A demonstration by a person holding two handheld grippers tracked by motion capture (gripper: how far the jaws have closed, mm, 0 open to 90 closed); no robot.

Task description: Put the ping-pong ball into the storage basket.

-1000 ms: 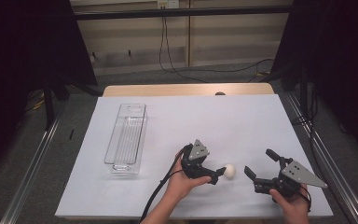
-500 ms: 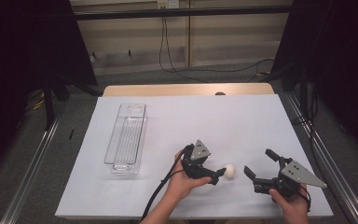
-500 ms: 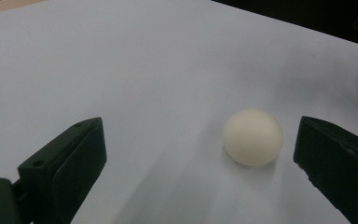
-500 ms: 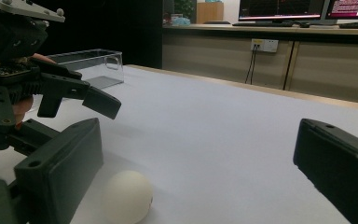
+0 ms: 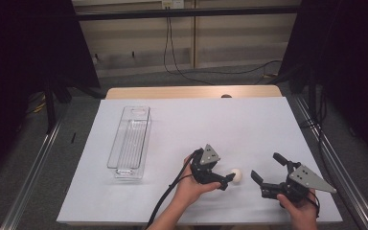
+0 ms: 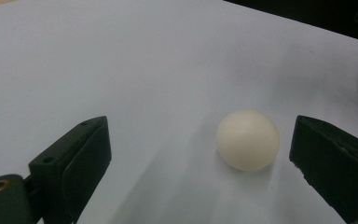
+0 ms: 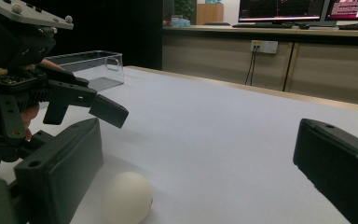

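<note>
A small white ball (image 5: 236,176) lies on the white table sheet (image 5: 220,120) near the front. My left gripper (image 5: 228,179) is laid low beside it. In the left gripper view the ball (image 6: 248,140) sits between the two jaws, closer to the right one, and neither pad touches it. The left gripper (image 6: 200,168) is open, and its jaws have just been closing a little. My right gripper (image 5: 268,167) rests open to the right of the ball and faces it. From there I see the ball (image 7: 126,196) by my left jaw and the left gripper (image 7: 98,116) beyond.
A clear, long plastic box (image 5: 130,141) stands on the left part of the sheet, well apart from both grippers; it also shows as the box (image 7: 91,65) at the back. A black cable (image 5: 167,196) trails from the left gripper toward the front edge.
</note>
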